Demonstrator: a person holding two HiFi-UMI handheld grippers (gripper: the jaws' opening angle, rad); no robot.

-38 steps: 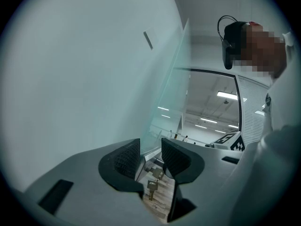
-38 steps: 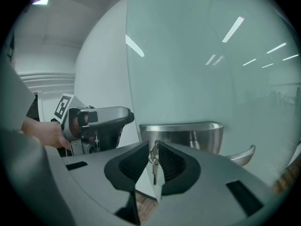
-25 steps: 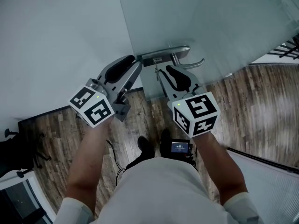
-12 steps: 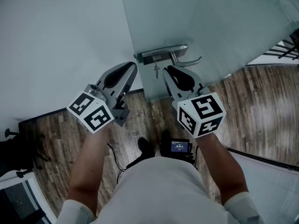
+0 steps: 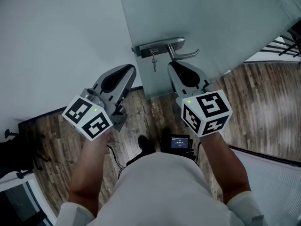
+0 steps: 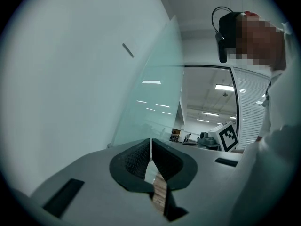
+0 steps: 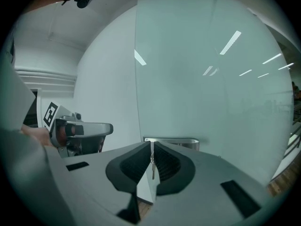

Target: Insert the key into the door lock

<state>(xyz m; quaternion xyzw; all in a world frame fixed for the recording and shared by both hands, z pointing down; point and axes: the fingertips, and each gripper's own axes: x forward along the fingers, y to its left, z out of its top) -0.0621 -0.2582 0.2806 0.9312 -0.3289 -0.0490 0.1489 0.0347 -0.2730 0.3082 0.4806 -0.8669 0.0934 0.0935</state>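
Observation:
A steel lock plate (image 5: 158, 46) with a lever handle (image 5: 184, 55) sits on the glass door (image 5: 216, 13). A small key (image 5: 153, 62) hangs from the lock below the plate. My left gripper (image 5: 133, 68) is shut and empty, drawn back left of the key, near the wall. My right gripper (image 5: 170, 65) is also shut and holds nothing, just right of the key and under the handle. In the right gripper view the key (image 7: 152, 166) shows past the closed tips (image 7: 151, 144), with the lock plate (image 7: 174, 141) behind. The left gripper view shows its shut jaws (image 6: 150, 142) facing wall and glass.
A white wall (image 5: 56, 32) meets the glass door at the left gripper. Wood flooring (image 5: 263, 107) lies below. A black device with a lit screen (image 5: 179, 142) and cables rest by the person's shoes (image 5: 146, 146). A chair base (image 5: 9, 135) stands at far left.
Both grippers have drawn back from the lock plate toward the person. The left gripper, earlier at the plate's left end, has shut. The key stays hanging in the lock.

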